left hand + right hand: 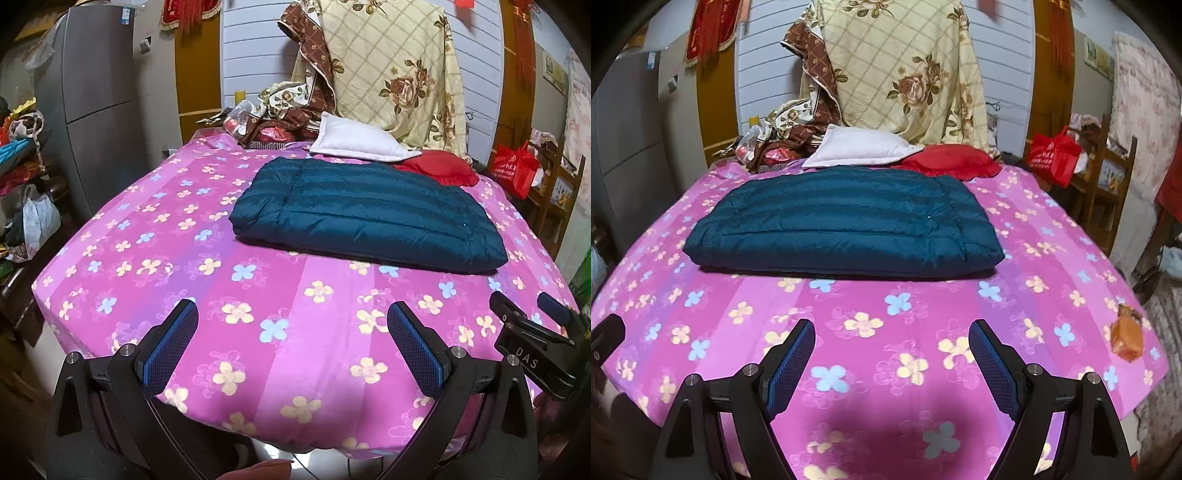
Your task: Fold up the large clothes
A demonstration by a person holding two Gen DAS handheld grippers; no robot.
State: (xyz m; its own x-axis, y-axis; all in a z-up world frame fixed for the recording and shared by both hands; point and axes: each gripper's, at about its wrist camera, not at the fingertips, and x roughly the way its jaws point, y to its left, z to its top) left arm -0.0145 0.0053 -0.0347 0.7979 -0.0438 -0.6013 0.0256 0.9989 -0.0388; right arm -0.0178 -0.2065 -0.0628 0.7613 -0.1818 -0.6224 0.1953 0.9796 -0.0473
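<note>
A dark teal quilted down jacket [365, 214] lies folded into a flat rectangle on the pink flowered bed sheet [207, 280]; it also shows in the right wrist view [846, 225]. My left gripper [291, 314] is open and empty, held above the near edge of the bed, well short of the jacket. My right gripper [892, 332] is open and empty too, above the sheet in front of the jacket. The right gripper's body shows at the right edge of the left wrist view [535, 332].
A white pillow [860, 147] and a red cushion [953, 157] lie behind the jacket. A cream floral quilt [901, 70] is piled at the headboard. An orange wrapper [1126, 336] lies on the sheet at right. A grey fridge [96, 88] stands left, a wooden chair with a red bag [1052, 155] right.
</note>
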